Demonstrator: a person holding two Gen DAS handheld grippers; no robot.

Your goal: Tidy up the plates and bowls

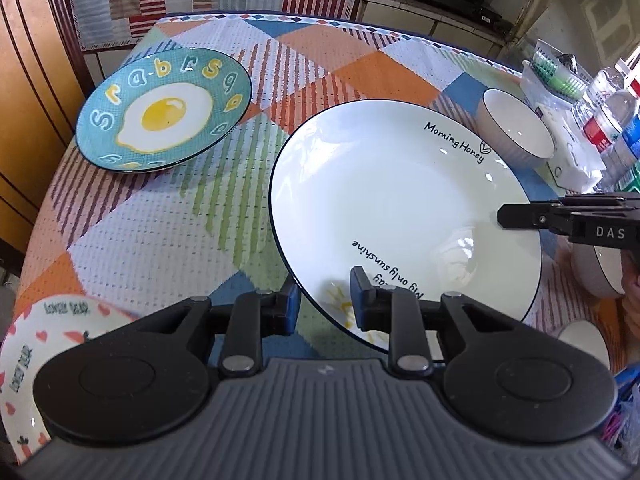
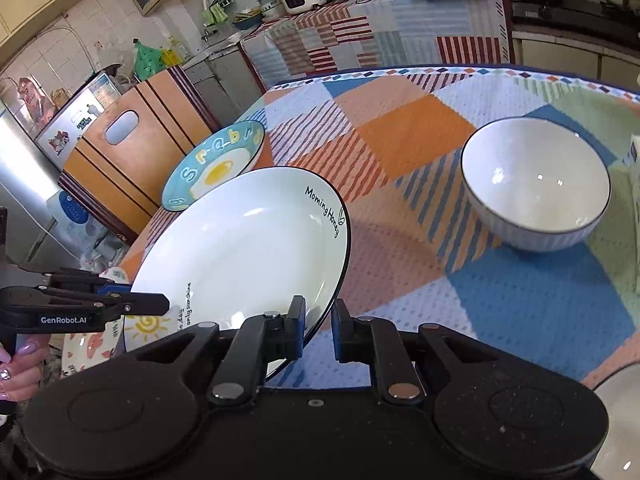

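Note:
A large white plate (image 1: 400,200) lettered "Morning Honey" hangs tilted above the chequered tablecloth (image 1: 168,216). My left gripper (image 1: 324,300) is shut on its near rim, one finger above and one below. In the right wrist view the same plate (image 2: 248,240) has its edge clamped in my right gripper (image 2: 319,320), and the left gripper (image 2: 160,306) bites the rim from the left. From the left wrist the right gripper (image 1: 508,216) reaches in over the plate's right side. On the table sit a teal fried-egg plate (image 1: 164,112) (image 2: 216,168) and a white bowl (image 1: 516,128) (image 2: 536,184).
A heart-patterned plate (image 1: 24,344) (image 2: 88,348) lies at the near left edge. A second grey-white bowl (image 1: 596,272) stands near right. Water bottles (image 1: 608,120) and a tissue pack (image 1: 572,148) crowd the right edge. A wooden chair back (image 2: 120,148) stands left of the table. A person's hand (image 2: 16,372) holds the left gripper.

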